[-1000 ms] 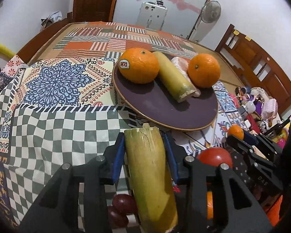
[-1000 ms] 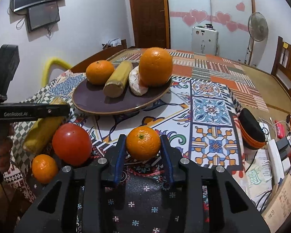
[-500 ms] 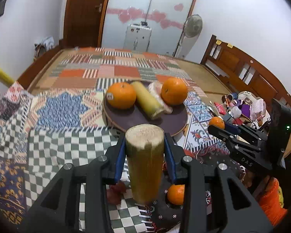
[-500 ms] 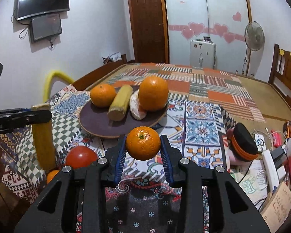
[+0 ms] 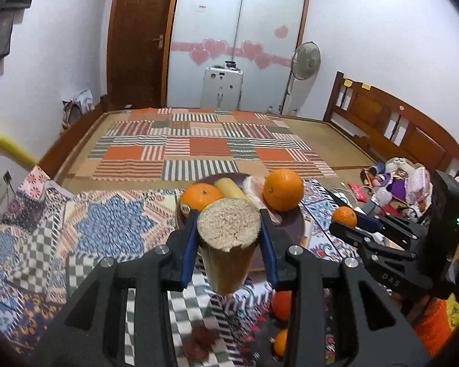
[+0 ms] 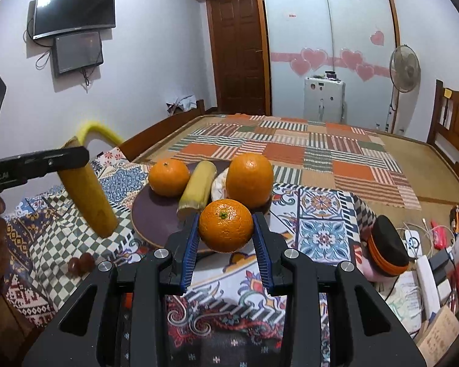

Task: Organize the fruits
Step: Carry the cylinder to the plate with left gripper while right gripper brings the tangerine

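Note:
My left gripper (image 5: 229,238) is shut on a yellow-green sugarcane stick (image 5: 228,244), held in the air, cut end toward the camera; it also shows in the right wrist view (image 6: 88,195). My right gripper (image 6: 226,238) is shut on a small orange (image 6: 225,225), also visible in the left wrist view (image 5: 345,216), lifted just before the dark round plate (image 6: 156,217). The plate holds two oranges (image 6: 168,176) (image 6: 249,179), a second sugarcane piece (image 6: 199,188) and a pale wrapped item (image 6: 218,183).
On the patterned cloth below lie a red tomato (image 5: 281,304), a small orange (image 5: 281,342) and dark red grapes (image 6: 81,263). A black-and-orange case (image 6: 385,249) and clutter (image 6: 437,263) lie right. A wooden bed frame (image 5: 391,125) stands behind.
Both grippers have risen with their fruit. The sugarcane stick has tilted from lying flat to end-on. The plate now appears lower and farther off.

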